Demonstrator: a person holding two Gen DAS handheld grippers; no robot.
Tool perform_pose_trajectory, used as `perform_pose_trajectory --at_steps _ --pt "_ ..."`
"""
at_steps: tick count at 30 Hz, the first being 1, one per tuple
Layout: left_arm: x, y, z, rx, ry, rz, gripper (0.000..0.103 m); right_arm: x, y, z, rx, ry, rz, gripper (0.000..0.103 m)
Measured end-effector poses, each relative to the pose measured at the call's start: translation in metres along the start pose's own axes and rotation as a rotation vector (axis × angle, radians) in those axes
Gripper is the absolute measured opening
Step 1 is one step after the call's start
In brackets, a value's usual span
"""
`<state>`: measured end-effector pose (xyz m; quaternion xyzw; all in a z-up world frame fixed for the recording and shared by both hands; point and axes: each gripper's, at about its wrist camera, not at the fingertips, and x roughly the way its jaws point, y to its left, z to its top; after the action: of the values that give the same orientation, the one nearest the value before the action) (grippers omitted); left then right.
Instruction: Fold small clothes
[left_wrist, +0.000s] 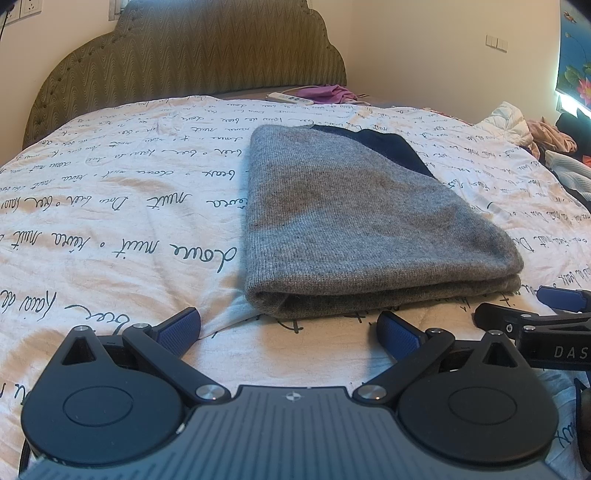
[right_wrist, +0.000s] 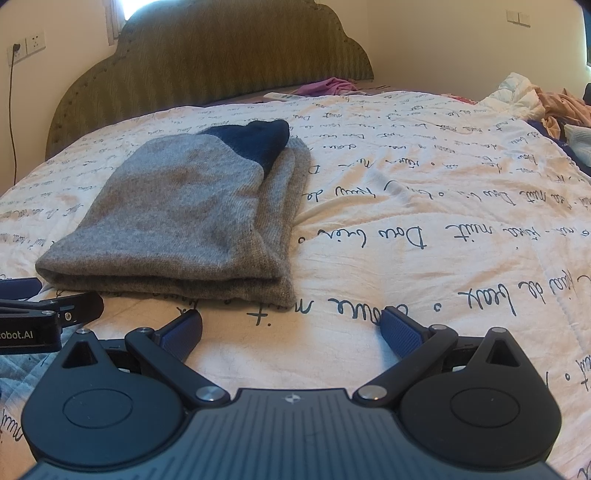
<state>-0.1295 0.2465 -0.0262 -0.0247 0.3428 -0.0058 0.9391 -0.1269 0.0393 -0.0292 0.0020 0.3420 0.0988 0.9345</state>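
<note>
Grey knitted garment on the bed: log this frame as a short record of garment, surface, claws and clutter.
garment: grey knitted garment with a dark navy part, folded flat in layers
surface: white quilt printed with black script
left claw: open, short of the fold, touching nothing
right claw: open, empty
clutter: pile of loose clothes at the far right

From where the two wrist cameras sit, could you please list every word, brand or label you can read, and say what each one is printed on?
"DAS", cut off by the frame edge: on the right gripper body.
"obot.AI", first letter cut off: on the left gripper body.
Cursive script all over the bedsheet: upside down to both cameras; "Dou" seems legible, the rest I cannot read reliably.
Grey folded garment: no text visible.
</note>
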Motion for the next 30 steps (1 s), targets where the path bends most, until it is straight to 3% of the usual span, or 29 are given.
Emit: perform_pose_trajectory --at_steps 8,21,25,30 --pt "-0.001 0.001 0.0 -0.006 -0.001 -0.006 0.103 -0.004 -0.013 0.001 0.062 -0.006 0.058 0.103" --pt "-0.033 0.002 0.004 -0.054 -0.018 -0.047 0.103 -0.025 0.0 0.005 0.031 0.051 0.023 0.103" --pt "-0.051 0.0 0.003 -0.049 -0.028 -0.043 0.103 -0.032 0.003 0.008 0.017 0.113 -0.029 0.103" --pt "-0.064 0.001 0.005 -0.047 -0.043 -0.056 0.103 -0.041 0.0 0.009 0.039 0.095 0.002 0.103"
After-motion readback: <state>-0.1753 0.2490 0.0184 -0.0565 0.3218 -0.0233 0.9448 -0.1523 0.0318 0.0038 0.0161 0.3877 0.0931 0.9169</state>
